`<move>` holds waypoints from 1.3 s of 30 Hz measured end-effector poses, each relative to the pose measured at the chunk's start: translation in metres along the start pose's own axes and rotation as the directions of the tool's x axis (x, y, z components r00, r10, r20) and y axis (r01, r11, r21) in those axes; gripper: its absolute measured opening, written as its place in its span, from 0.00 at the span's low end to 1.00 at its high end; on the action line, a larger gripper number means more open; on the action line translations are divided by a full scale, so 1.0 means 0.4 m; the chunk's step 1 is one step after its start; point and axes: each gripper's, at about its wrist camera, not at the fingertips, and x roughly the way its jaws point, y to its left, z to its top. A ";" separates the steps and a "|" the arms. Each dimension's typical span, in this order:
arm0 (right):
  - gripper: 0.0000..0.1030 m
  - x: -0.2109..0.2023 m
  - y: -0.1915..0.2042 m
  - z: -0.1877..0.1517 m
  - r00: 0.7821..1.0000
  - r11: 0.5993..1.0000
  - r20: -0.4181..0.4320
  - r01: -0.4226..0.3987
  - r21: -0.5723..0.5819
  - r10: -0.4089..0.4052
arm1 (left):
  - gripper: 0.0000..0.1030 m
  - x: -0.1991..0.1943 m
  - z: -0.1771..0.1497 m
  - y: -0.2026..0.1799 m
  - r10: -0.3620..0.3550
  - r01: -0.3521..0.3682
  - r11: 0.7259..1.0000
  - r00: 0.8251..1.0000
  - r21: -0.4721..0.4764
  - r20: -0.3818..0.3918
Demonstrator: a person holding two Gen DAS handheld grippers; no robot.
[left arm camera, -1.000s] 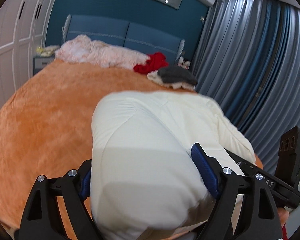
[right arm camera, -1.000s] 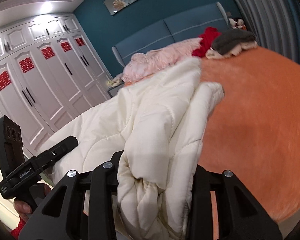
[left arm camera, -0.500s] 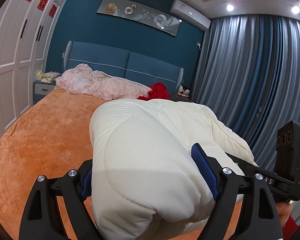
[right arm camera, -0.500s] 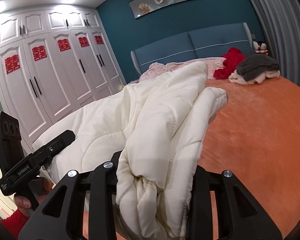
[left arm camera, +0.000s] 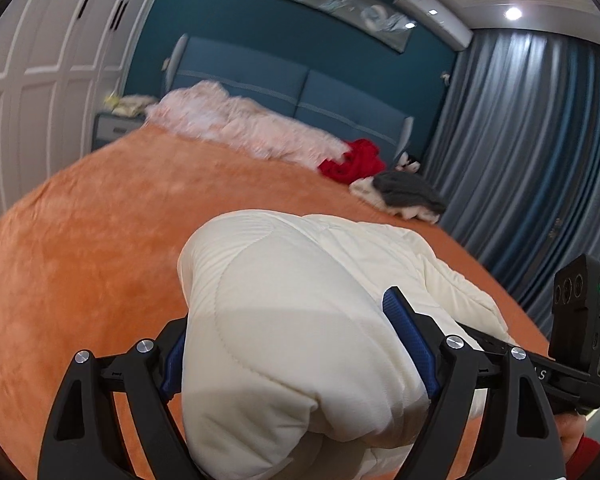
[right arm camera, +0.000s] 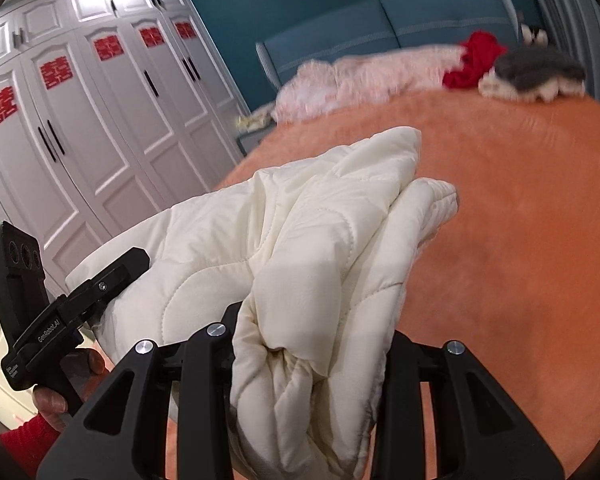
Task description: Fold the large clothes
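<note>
Cream quilted coat [left arm camera: 292,320] spans both tools above the orange bed [left arm camera: 80,240]; left tool [left arm camera: 296,356] and right tool [right arm camera: 312,340] each clamp it.

Bed [left arm camera: 100,240] w/ orange plush cover. At headboard end: pink fluffy blanket [left arm camera: 244,124] across the top, red garment [left arm camera: 354,162] beside it, then grey & white clothes pile [left arm camera: 404,192] nr the curtain-side edge. Cream quilted coat [right arm camera: 320,220] over the near part.

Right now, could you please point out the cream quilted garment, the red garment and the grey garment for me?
cream quilted garment [right arm camera: 320,248]: right wrist view, on its quilted middle.
red garment [left arm camera: 354,162]: left wrist view, centre of the heap.
grey garment [right arm camera: 540,66]: right wrist view, its top surface.
</note>
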 end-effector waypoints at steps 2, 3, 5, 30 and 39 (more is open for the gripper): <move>0.31 0.037 -0.011 -0.046 0.998 1.000 -0.057 -0.006 0.029 0.008 | 0.79 0.015 -0.056 0.045 0.025 -0.027 0.999 0.998 -0.033 -0.051; 0.31 0.055 -0.018 -0.075 0.996 0.999 -0.092 -0.008 0.047 0.012 | 0.80 0.017 -0.082 0.064 0.035 -0.039 0.998 0.996 -0.049 -0.076; 0.34 0.075 -0.025 -0.135 0.991 0.997 -0.133 -0.005 0.075 0.015 | 0.80 0.015 -0.129 0.092 0.048 -0.056 0.996 0.992 -0.064 -0.118; 0.42 0.051 0.162 -0.016 0.958 0.961 -0.121 0.243 -0.131 -0.258 | 0.83 0.024 -0.026 0.046 0.404 -0.396 0.914 0.876 0.085 -0.262; 0.42 0.264 0.070 -0.056 0.922 0.938 -0.176 0.336 -0.087 -0.346 | 0.86 0.218 -0.093 0.122 0.397 -0.402 0.914 0.850 0.059 -0.345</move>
